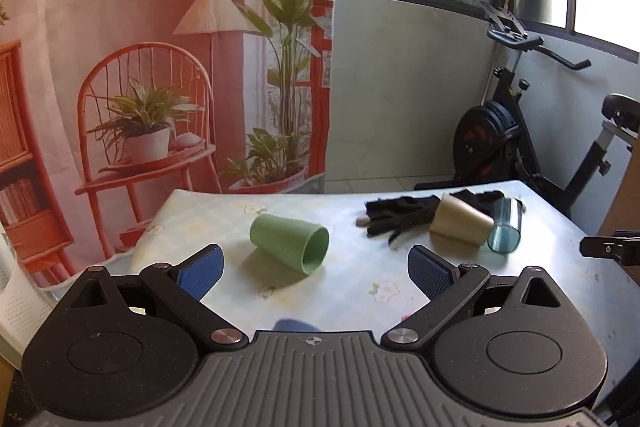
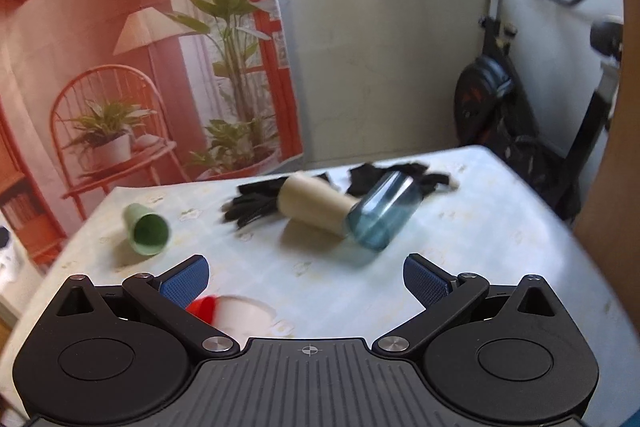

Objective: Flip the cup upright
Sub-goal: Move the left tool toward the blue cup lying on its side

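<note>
Left gripper point(image 1: 316, 265): its jaws stood wide apart with nothing between the blue pads, low in the left wrist frame, aimed at the pale green plastic cup point(image 1: 290, 244).

Right gripper point(image 2: 306, 277): its jaws were also spread and empty; the view was motion-blurred.

Pale green cup: it lay on its side at centre frame in the left view, mouth towards the lower right, and at mid-left in the right view point(image 2: 147, 229), mouth facing the camera.

Other cups: a beige tapered cup point(image 2: 316, 205) and a transparent blue tumbler point(image 2: 385, 212) lay on their sides, touching, just above centre in the right view, partly over a black glove point(image 2: 252, 205).

Worktop point(image 1: 460, 279): it was a light floral-patterned surface carrying all of these.

Near edge: a red and white object point(image 2: 236, 311) sat behind the right gripper's linkage, too blurred to identify.

Step in hand: approach, by my reading; no cup was gripped or upright yet.

Next move: it likely called for the left jaws to straddle the green cup's wall, close, then rotate it base-down. A round cup may roll if nudged first.
</note>
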Demonstrator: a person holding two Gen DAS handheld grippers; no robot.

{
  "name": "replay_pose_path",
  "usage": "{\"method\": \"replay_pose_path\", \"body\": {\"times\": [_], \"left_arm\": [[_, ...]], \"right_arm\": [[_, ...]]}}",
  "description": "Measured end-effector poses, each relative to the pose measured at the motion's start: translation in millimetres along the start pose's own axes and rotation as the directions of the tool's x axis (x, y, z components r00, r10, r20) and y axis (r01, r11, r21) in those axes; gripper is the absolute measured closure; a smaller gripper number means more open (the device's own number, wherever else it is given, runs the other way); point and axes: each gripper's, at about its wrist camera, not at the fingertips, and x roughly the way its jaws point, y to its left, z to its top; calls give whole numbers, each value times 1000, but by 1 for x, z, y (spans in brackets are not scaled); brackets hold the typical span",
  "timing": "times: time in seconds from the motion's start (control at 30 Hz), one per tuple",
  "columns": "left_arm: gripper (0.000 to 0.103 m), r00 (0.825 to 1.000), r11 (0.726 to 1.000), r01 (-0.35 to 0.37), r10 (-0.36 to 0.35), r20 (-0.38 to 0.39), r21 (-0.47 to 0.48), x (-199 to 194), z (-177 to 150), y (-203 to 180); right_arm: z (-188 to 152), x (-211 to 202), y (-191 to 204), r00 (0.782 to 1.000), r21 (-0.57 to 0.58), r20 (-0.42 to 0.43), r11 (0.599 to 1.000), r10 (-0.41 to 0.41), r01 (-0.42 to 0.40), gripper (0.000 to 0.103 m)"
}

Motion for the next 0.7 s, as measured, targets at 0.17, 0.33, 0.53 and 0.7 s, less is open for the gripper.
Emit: {"method": "replay_pose_path", "body": {"times": [0.17,0.33,0.53,0.7], "left_arm": [[3,1000,1000,-14,14,8,-14,15,4,-2],[3,1000,999,-28,28,3,-18,32,9,-3],[3,997,994,-69,67,-25,-89,55,4,-16],[4,995,986,-81,70,-75,-145,70,-2,-17]], "right_arm": [[20,14,-13,998,-17,44,999,-38,39,0],[37,49,-35,996,30,62,998,-58,56,3],[47,136,-69,996,146,-8,985,-91,91,18],[45,192,-85,989,214,-103,969,-104,124,28]]}}
